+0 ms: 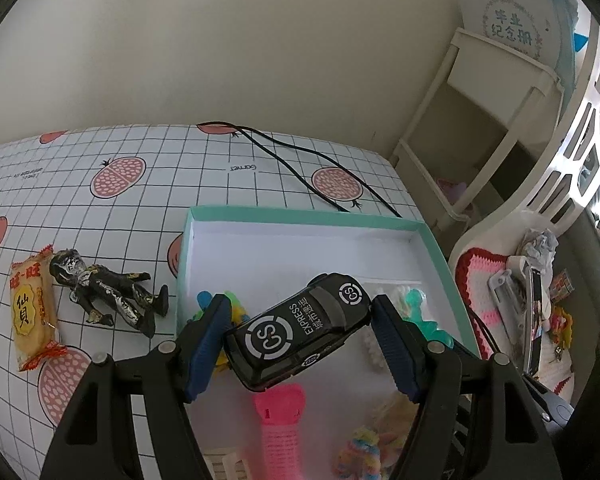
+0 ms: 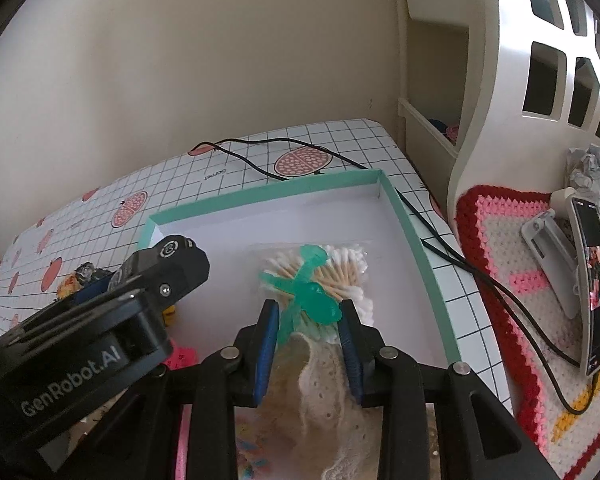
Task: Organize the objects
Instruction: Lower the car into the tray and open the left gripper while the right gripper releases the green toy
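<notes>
A: Entry. The left gripper is clamped on a black toy car with white "CS EXPRESS" lettering; both blue pads press its ends. The car hangs tilted above the shallow white box with the mint-green rim, which sits on the counter with the grid-and-pomegranate cover.

B: And the right gripper?

A: Jaws apart, nothing held. It hovers low over the box, near a translucent green plastic figure lying on a clear bag of cotton swabs.

B: Step in hand?

A: Judged as the placing step: car carried over the box, not yet set down. Already in the box: a pink plastic piece, some yellow-green toys, a cream lace cloth.

B: What does the next move call for?

A: Probably lowering the car onto the bare white floor at the far side of the box, clear of the swabs, then parting the jaws. Afterwards two things remain outside, left of the box: a black-and-silver action figure and an orange-wrapped rice cracker packet, touching each other.
</notes>
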The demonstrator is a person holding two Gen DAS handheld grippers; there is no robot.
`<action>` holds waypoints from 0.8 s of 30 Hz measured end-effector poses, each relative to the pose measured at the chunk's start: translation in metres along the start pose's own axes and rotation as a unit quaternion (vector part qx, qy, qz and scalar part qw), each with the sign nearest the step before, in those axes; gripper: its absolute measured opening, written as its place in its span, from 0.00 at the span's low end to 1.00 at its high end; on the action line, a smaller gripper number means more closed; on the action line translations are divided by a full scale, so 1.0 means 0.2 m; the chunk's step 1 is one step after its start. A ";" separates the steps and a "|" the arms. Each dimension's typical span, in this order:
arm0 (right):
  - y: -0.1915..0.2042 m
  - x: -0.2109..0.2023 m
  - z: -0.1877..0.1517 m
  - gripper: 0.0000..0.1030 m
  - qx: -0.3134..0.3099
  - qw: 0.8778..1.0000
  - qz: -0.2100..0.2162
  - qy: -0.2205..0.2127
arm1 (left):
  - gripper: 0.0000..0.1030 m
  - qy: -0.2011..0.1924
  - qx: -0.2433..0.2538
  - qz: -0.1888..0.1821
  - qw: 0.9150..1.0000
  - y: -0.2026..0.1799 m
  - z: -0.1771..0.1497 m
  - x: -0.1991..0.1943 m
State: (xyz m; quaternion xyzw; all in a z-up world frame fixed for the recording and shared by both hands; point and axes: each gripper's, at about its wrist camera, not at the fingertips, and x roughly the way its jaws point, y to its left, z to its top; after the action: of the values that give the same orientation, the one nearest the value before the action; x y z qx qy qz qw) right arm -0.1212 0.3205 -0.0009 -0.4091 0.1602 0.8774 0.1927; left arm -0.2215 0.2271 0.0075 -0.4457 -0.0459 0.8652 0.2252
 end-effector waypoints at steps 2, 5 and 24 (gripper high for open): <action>0.01 0.00 0.01 0.33 0.000 1.000 -0.001 0.002 | 0.71 0.001 -0.001 0.000 1.000 0.01 0.00 0.00; 0.01 0.00 0.01 0.34 0.000 1.000 -0.004 0.004 | 0.71 0.004 -0.002 -0.001 1.000 0.01 0.00 0.00; 0.04 0.01 0.02 0.47 -0.010 1.000 -0.001 0.013 | 0.71 0.010 -0.009 -0.017 1.000 0.02 0.02 -0.04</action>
State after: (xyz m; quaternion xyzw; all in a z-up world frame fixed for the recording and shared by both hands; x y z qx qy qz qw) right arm -0.1287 0.3153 0.0020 -0.4227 0.1537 0.8732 0.1874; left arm -0.2227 0.2210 0.0142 -0.4551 -0.0592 0.8565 0.2360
